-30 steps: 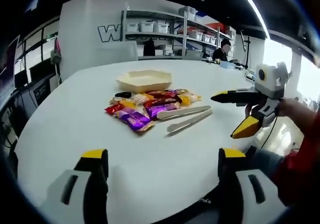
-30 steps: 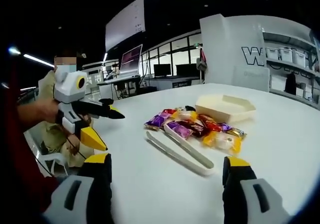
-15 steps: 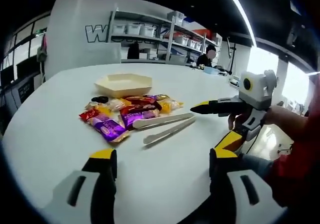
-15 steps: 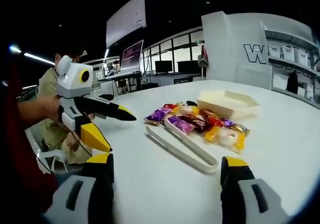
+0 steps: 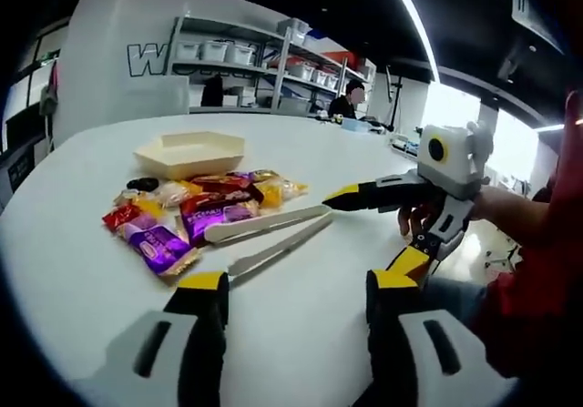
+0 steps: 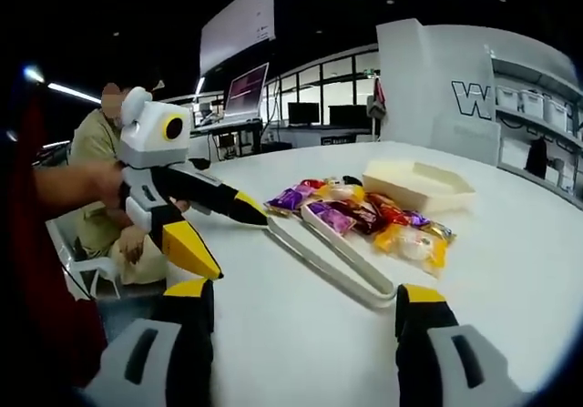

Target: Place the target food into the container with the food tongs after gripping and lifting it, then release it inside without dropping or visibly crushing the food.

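Fingers of both grippers are spread, pinching nothing: left gripper (image 6: 214, 229) noses toward the food tongs (image 6: 332, 259), apparently to grasp them. The wrapped snacks (image 5: 196, 211) lie piled on the worktop (image 5: 310, 298), beige container (image 5: 189, 152) just beyond at 12 o'clock; right gripper (image 5: 375, 223) hovers nearby.

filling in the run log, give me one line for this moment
phase: approach | left gripper: open, near tongs tips | right gripper: open, empty | tongs: flat on table | container: empty behind snacks
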The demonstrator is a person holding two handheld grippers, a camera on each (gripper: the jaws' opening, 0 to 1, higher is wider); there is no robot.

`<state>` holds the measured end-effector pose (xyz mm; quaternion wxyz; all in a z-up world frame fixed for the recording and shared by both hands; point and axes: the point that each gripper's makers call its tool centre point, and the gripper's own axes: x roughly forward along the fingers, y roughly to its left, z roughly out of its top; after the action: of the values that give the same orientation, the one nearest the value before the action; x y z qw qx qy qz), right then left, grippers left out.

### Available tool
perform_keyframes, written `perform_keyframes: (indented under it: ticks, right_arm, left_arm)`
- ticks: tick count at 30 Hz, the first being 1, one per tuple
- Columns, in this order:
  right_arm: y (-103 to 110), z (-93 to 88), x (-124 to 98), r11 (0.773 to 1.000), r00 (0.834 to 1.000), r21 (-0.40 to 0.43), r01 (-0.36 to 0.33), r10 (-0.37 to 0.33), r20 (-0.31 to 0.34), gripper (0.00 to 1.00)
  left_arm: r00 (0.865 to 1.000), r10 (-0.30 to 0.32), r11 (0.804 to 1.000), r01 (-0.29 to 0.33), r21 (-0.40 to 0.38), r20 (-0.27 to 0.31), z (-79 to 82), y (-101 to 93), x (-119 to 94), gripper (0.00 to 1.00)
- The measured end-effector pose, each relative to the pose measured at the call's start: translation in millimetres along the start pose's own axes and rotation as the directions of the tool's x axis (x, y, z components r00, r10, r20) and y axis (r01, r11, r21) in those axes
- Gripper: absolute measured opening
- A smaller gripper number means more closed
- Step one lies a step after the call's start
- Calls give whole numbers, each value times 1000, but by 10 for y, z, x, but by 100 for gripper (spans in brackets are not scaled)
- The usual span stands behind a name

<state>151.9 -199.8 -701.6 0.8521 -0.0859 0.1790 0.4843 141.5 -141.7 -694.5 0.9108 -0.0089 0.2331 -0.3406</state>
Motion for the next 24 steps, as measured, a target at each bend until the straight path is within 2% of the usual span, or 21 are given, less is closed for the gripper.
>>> perform_keyframes:
  ticks: [12,24]
  right_arm:
    - [19,-6,-35,1000,1000,8,-9,9,-8,78]
    - [82,-40,-113,1000,1000,11,-5,6,-25,77]
  left_arm:
    - [1000,-4,999,4,-33,13,11,-36,-4,65]
    - [1000,-14,999,14,-43,10,-17,-118,-29,65]
